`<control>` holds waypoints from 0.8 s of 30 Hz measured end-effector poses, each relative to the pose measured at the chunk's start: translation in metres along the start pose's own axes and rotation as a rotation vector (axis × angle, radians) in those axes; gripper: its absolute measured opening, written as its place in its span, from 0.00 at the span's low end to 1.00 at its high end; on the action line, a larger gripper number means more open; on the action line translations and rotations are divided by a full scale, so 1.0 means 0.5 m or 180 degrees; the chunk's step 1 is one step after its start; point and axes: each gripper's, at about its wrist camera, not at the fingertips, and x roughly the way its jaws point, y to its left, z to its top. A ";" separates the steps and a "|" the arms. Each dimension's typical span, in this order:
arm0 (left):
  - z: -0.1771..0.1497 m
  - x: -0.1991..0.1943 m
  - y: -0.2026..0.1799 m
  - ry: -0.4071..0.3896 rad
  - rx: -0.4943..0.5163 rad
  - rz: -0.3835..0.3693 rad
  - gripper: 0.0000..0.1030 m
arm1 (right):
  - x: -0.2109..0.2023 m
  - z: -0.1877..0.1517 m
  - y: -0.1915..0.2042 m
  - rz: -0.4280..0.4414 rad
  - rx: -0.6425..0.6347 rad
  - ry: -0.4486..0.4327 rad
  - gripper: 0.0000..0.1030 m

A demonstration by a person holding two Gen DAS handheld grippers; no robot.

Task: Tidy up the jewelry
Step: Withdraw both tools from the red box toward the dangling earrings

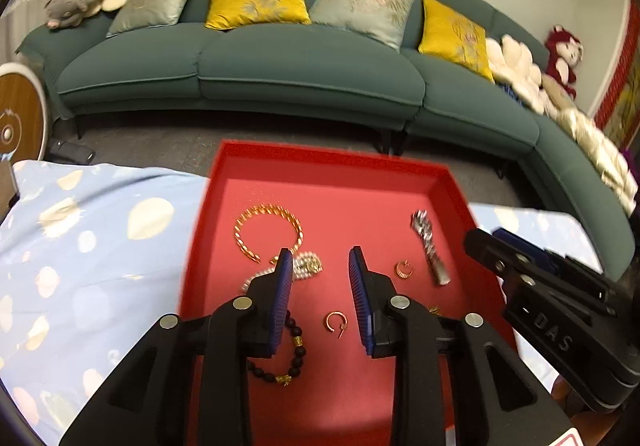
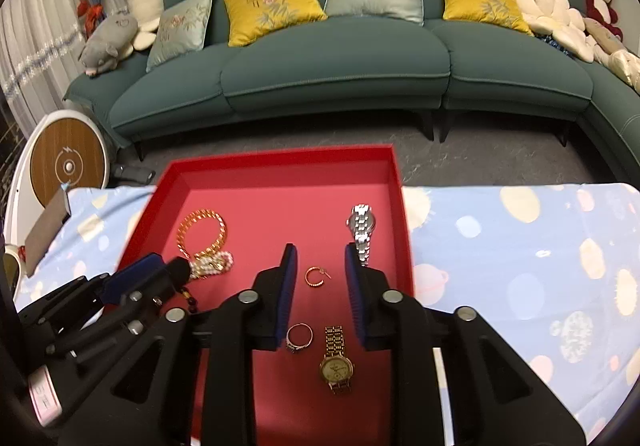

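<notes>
Over the red tray [image 1: 448,182] on the cloth-covered tabletop [image 2: 520,246], both claws hang angled down w/ nothing held. Left claw [image 1: 318,258] is part open, empty gap; one gold hoop earring [image 1: 335,323] lies on the tray floor below it, and its twin [image 1: 404,269] lies just off the right finger [image 1: 356,266]. Right claw [image 2: 320,252] likewise part open and empty, w/ that other hoop seen thru its gap.

Rest of the jewelry is all inside the tray: gold bangle [image 1: 266,232] and pearl piece [image 1: 306,266] far left, dark bead bracelet [image 1: 296,346] near left, silver watch [image 2: 361,228] along the right wall, ring [image 2: 299,336] and gold watch [image 2: 337,362] close to us.

Our read: next step is prob. pairing the hoops. To do it well we'd drop straight over one hoop, pads either side of the band, close gently — thin, flat, slides easy on the liner. Keep the two claws from bumping; they're close.
</notes>
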 end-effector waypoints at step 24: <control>-0.273 -0.278 0.109 0.0249 0.0142 0.0137 0.39 | -0.262 -0.290 0.141 0.0201 -0.0384 0.0281 0.39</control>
